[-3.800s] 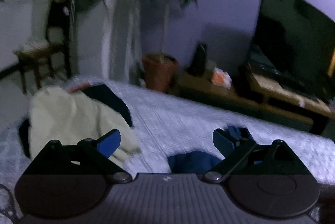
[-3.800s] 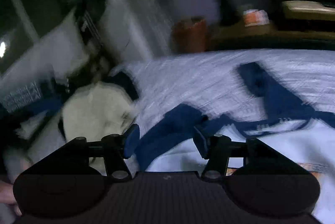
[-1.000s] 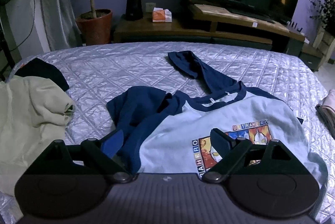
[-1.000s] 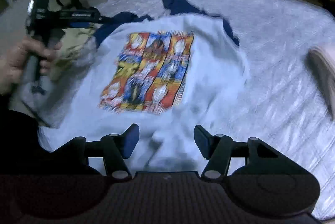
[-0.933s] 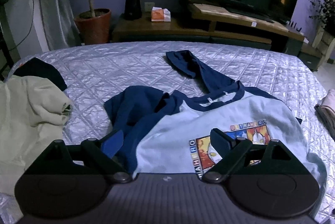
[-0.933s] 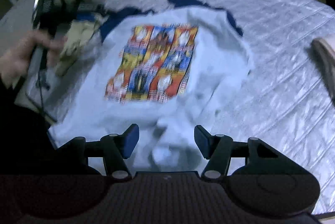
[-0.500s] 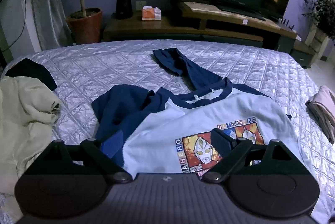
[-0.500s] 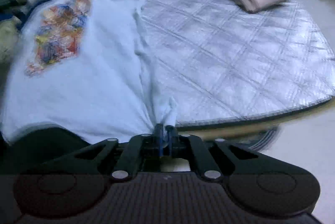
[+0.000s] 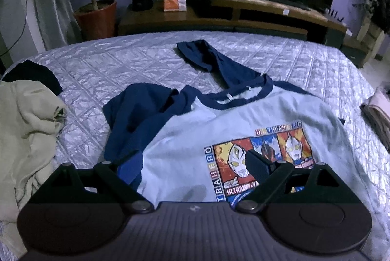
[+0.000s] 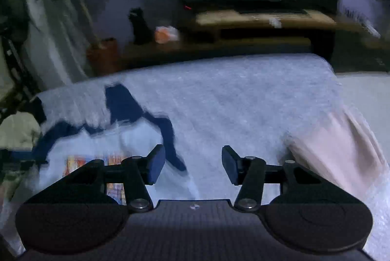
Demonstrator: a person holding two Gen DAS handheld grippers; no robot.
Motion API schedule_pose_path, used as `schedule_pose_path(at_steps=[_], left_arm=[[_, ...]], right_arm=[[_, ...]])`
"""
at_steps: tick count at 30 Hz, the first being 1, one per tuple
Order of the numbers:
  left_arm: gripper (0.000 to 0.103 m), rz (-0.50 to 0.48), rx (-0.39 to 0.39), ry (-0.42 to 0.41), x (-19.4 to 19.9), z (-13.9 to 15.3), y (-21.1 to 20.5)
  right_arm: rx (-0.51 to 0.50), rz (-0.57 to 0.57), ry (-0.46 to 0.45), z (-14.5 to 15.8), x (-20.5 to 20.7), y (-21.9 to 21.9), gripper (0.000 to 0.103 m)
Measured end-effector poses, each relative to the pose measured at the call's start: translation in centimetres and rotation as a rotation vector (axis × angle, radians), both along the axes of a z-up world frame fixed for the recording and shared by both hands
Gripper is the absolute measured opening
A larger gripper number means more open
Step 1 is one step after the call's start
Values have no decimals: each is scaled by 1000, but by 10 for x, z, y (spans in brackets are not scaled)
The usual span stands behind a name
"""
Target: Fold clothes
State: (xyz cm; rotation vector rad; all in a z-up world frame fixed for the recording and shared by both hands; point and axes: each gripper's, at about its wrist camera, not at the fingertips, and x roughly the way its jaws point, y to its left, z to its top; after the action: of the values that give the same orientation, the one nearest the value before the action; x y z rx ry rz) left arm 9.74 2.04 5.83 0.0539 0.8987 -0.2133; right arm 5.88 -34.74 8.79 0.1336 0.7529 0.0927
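Both grippers tilt down over the bed (image 9: 102, 66). The left gripper (image 9: 193, 167) gapes wide above one shirt (image 9: 243, 119) lying flat; the right gripper (image 10: 193, 164) is opening, nothing between its jaws.

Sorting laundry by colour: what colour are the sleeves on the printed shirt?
Dark navy blue sleeves on a pale blue shirt; clearest in the left wrist view.
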Motion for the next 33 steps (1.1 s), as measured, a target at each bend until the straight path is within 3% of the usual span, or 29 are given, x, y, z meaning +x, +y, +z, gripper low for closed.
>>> schedule_pose_path(at_steps=[4,7,10,13,15,19,20,23,28,33], left_arm=[[89,-22,11,18,1,-5,-6],[89,-24,1,26,3,-6,-7],[89,-33,-2,33,6,-7,-7],[89,-42,-5,44,10,-8,-8],[89,-46,-9,51,12,-9,-9],[89,-61,-23,54,12,-7,-12],[89,-66,-28,54,11,-6,-13],[90,-85,-37,46,8,-3,-17],[90,-89,-29,58,6,-8,-19],[90,-104,-27,47,3,-7,-26]], right_arm=[[-103,149,32,-16,104,36,59],[-80,230,62,-28,160,73,59],[4,289,83,-47,201,106,61],[12,328,96,-63,230,134,64],[26,370,125,-78,241,147,76],[-62,374,155,-100,250,163,74],[-67,359,150,-103,251,161,63],[-16,316,129,-103,246,144,5],[-61,77,-29,-68,218,98,5],[-232,-81,-158,-16,172,51,5]])
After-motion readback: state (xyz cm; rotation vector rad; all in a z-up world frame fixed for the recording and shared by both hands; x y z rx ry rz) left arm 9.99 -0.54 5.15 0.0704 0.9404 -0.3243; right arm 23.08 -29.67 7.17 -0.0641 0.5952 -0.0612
